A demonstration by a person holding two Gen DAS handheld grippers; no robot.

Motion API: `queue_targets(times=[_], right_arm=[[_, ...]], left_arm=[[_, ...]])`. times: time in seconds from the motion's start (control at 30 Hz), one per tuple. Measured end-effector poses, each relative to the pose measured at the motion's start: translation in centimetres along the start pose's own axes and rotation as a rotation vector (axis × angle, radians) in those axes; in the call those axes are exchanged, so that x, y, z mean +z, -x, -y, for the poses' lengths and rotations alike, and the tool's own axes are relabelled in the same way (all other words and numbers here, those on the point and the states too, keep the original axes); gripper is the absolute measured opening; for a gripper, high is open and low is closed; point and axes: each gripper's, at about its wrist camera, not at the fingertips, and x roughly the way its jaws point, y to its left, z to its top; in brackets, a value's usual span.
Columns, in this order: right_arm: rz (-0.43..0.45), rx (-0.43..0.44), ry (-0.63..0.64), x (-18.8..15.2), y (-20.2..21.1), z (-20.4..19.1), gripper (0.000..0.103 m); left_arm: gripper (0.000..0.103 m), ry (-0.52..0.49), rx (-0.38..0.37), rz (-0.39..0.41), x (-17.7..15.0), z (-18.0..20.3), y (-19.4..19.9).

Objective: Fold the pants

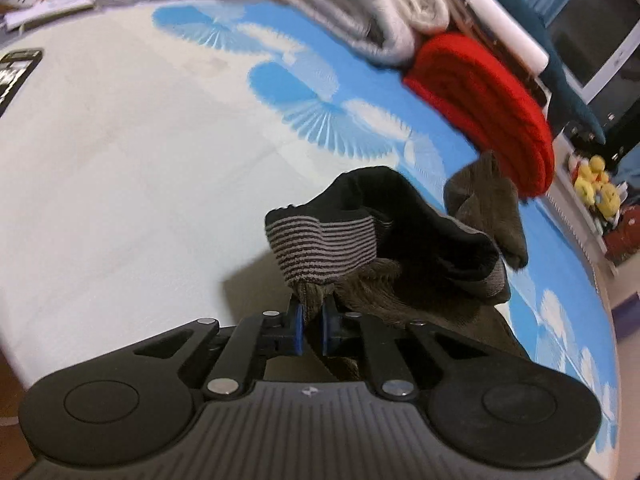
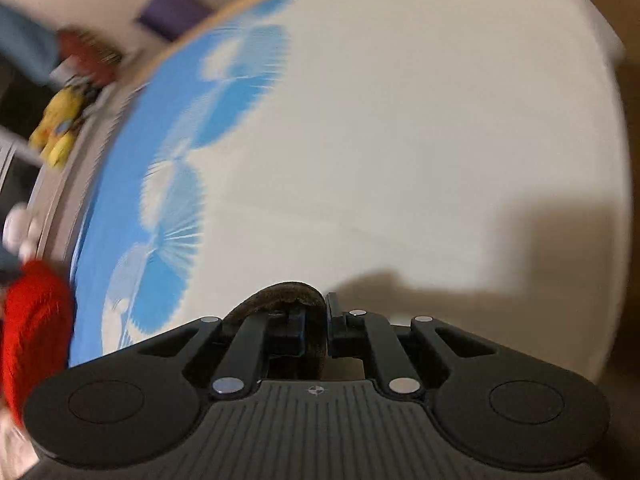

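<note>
The brown pants (image 1: 384,292) have a grey-and-black striped waistband (image 1: 324,248) and a dark lining. My left gripper (image 1: 311,330) is shut on the pants just below the waistband and holds them up above the bed sheet (image 1: 120,168). The rest of the pants hangs to the right. My right gripper (image 2: 316,330) is shut on a brown fold of the pants (image 2: 288,294), held above the sheet (image 2: 400,140). The right wrist view is blurred by motion.
A folded red garment (image 1: 492,108) and a stack of folded grey garments (image 1: 360,4) lie at the bed's far right edge. The red garment shows blurred in the right wrist view (image 2: 32,332). A dark phone (image 1: 16,72) lies at the left. Yellow plush toys (image 1: 596,188) sit beyond the bed.
</note>
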Motion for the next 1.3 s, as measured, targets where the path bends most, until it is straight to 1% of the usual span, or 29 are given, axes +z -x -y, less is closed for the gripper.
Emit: queue_targets(times=[0.07, 0.1, 0.13, 0.17, 0.2, 0.23, 0.3, 0.37, 0.4, 0.43, 0.47, 0.53, 0.57, 0.6, 0.63, 0.67, 0.7, 0.8, 0.83, 0.9, 0.93, 1.0, 1.03, 1.1, 1.17, 1.2, 1.23, 1.27, 1.3], right_arm=[[-0.042, 0.009, -0.115, 0.1, 0.9, 2.8, 0.009], [-0.065, -0.002, -0.159, 0.2, 1.3, 3.7, 0.009], [-0.081, -0.029, -0.173, -0.4, 1.9, 4.7, 0.009], [-0.098, -0.070, -0.156, -0.5, 2.0, 5.2, 0.009], [-0.113, -0.097, -0.120, -0.6, 2.0, 5.3, 0.012], [-0.130, -0.105, -0.063, -0.9, 1.5, 5.0, 0.013], [-0.131, -0.067, 0.064, -0.9, 1.3, 4.5, 0.013], [-0.110, -0.062, 0.251, -1.2, 1.7, 3.2, 0.018], [-0.098, -0.061, 0.342, -1.5, 1.8, 2.5, 0.024], [-0.085, -0.058, 0.428, -1.8, 1.9, 2.0, 0.024], [-0.070, -0.059, 0.517, -2.3, 2.1, 1.5, 0.024], [-0.042, -0.055, 0.682, -3.2, 2.8, 0.7, 0.025], [-0.029, -0.048, 0.749, -3.5, 2.9, 0.3, 0.025], [-0.016, -0.035, 0.821, -3.8, 3.3, -0.1, 0.025], [-0.003, -0.023, 0.900, -4.3, 3.6, -0.3, 0.025], [0.006, -0.017, 0.979, -4.9, 3.7, -0.7, 0.025], [0.013, -0.004, 1.069, -5.4, 4.4, -0.8, 0.025], [0.036, 0.023, 1.349, -7.1, 5.0, -1.4, 0.025], [0.045, 0.024, 1.460, -7.9, 5.1, -1.7, 0.025], [0.070, 0.012, 1.677, -9.3, 5.2, -2.1, 0.025], [0.084, -0.005, 1.797, -10.3, 5.4, -1.9, 0.025], [0.102, -0.039, 1.994, -11.7, 6.0, -1.3, 0.025], [0.110, -0.045, 2.077, -12.2, 6.1, -1.1, 0.026], [0.132, -0.027, 2.223, -13.4, 6.4, -0.9, 0.027], [0.187, -0.006, 2.390, -15.1, 6.9, -0.1, 0.027], [0.205, 0.029, 2.490, -16.1, 7.3, 0.5, 0.029], [0.219, 0.076, 2.592, -17.1, 7.7, 1.2, 0.034], [0.238, 0.110, 2.677, -17.9, 7.7, 1.8, 0.035], [0.255, 0.119, 2.733, -18.5, 7.5, 2.1, 0.035]], left_arm=[[0.009, 0.017, 0.057, -0.060, -0.9, -0.3, 1.1], [0.009, 0.014, 0.092, -0.078, -1.3, -0.4, 1.4], [0.009, 0.009, 0.129, -0.091, -1.6, -0.6, 1.5], [0.011, 0.009, 0.161, -0.100, -1.8, -0.6, 1.4], [0.013, 0.013, 0.187, -0.107, -1.8, -0.7, 1.3], [0.017, 0.015, 0.205, -0.113, -1.8, -0.7, 1.0], [0.020, -0.016, 0.246, -0.095, -2.0, -0.1, 1.0], [0.034, -0.094, 0.254, -0.036, -2.1, 0.9, 1.2], [0.039, -0.140, 0.263, 0.003, -2.2, 1.6, 1.4], [0.043, -0.185, 0.275, 0.042, -2.5, 2.3, 1.6], [0.043, -0.227, 0.276, 0.079, -2.6, 2.9, 1.7], [0.043, -0.316, 0.242, 0.165, -3.4, 4.2, 1.7], [0.043, -0.352, 0.210, 0.200, -3.7, 4.6, 1.8], [0.043, -0.379, 0.169, 0.218, -4.0, 5.0, 1.7], [0.043, -0.395, 0.128, 0.216, -4.0, 5.5, 1.2], [0.043, -0.406, 0.088, 0.197, -4.0, 5.8, 0.8], [0.043, -0.410, 0.065, 0.178, -4.0, 5.9, 0.3], [0.043, -0.371, 0.051, 0.141, -3.5, 5.6, -0.7], [0.043, -0.351, 0.045, 0.131, -3.4, 5.3, -0.8], [0.043, -0.317, 0.030, 0.113, -3.2, 4.6, -0.8], [0.044, -0.310, 0.020, 0.099, -3.5, 4.3, -0.5], [0.046, -0.315, 0.000, 0.057, -3.5, 4.2, -0.9], [0.046, -0.324, -0.008, 0.032, -3.5, 4.3, -1.1], [0.046, -0.365, -0.020, -0.035, -3.7, 4.9, -2.3], [0.046, -0.416, -0.026, -0.094, -4.0, 5.4, -3.1], [0.046, -0.448, -0.027, -0.123, -4.3, 5.9, -3.5], [0.046, -0.470, -0.029, -0.143, -4.6, 6.1, -3.8], [0.046, -0.490, -0.028, -0.160, -4.9, 6.4, -4.1], [0.046, -0.507, -0.024, -0.169, -5.1, 6.6, -4.4]])
